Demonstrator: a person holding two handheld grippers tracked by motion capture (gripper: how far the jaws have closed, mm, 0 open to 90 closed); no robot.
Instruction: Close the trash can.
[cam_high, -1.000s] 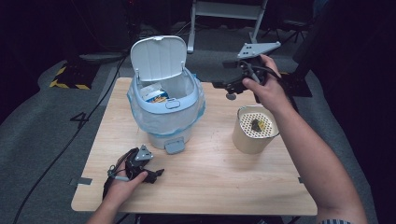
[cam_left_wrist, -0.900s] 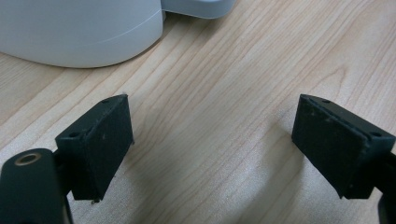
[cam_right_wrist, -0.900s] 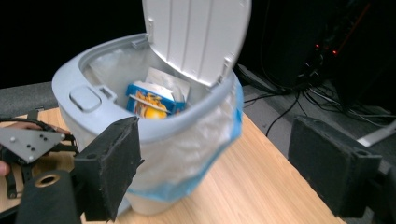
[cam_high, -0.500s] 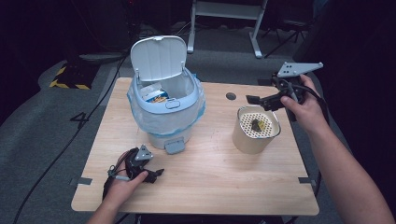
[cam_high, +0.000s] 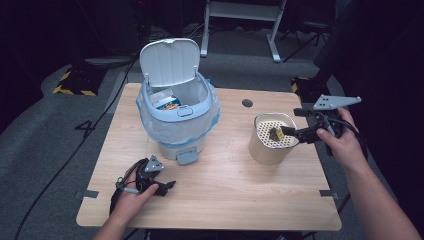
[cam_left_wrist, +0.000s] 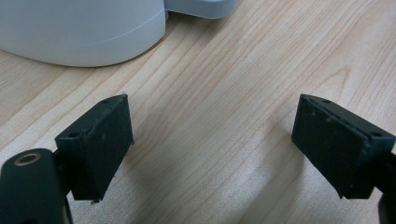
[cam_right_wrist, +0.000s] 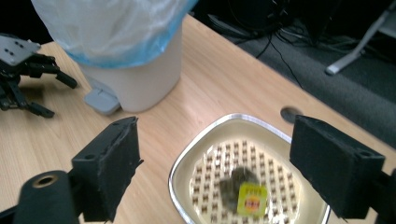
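Resting near front-left corner of table (cam_high: 220, 200), left gripper (cam_high: 161, 186) is seen wide, empty. Right gripper (cam_high: 287, 132), wide, is held over strainer tin (cam_high: 265, 150) near right edge. Small packet (cam_right_wrist: 251, 198) on perforated insert: judged light, soft; to be pinched at yellow label. Lined bin (cam_high: 175, 135) stands toward far-left, lid up.

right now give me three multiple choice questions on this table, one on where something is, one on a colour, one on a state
1. Where does the left gripper sit?
A. on the table in front of the bin
B. inside the bin
C. over the container

2. What colour is the tag on the dark item in the beige container?
A. red
B. yellow
C. blue

3. How is the bin's lid?
A. shut
B. lying on the table
C. raised open

Answers: 1 A, it rests on the wood near the bin. 2 B, the right gripper view shows a yellow tag. 3 C, the lid stands up behind the rim.
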